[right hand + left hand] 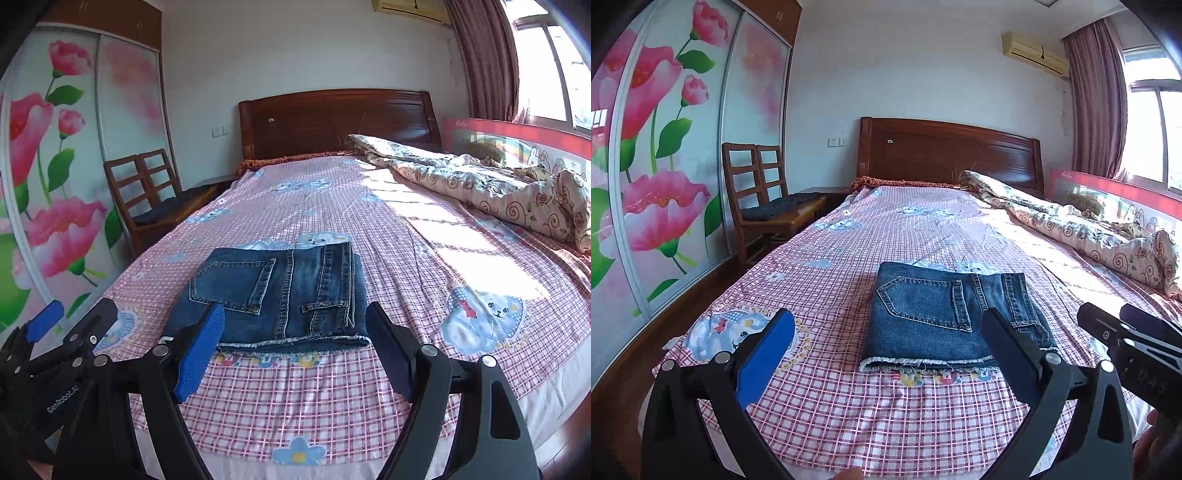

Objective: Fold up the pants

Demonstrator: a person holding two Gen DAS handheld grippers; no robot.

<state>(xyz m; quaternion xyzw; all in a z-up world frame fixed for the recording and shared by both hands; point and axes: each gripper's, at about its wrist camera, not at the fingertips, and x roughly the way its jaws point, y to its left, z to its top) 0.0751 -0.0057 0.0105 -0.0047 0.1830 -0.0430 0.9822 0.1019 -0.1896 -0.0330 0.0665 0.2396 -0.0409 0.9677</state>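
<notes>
Dark blue denim pants point(945, 317) lie folded into a compact rectangle on the pink checked bed sheet point(849, 258), back pocket up and frayed hem toward me. In the right wrist view the same pants point(280, 295) sit just beyond the fingers. My left gripper point(886, 328) is open, held above the sheet short of the pants, nothing between its blue pads. My right gripper point(295, 325) is open too, hovering near the hem without touching it. The right gripper's body point(1137, 339) shows at the right edge of the left wrist view.
A rumpled floral quilt point(1071, 229) lies along the right side of the bed by a red guard rail point(517, 136). Wooden chairs point(761, 192) stand left of the bed, beside a flowered wardrobe point(657, 147). The headboard point(949, 151) is at the far end.
</notes>
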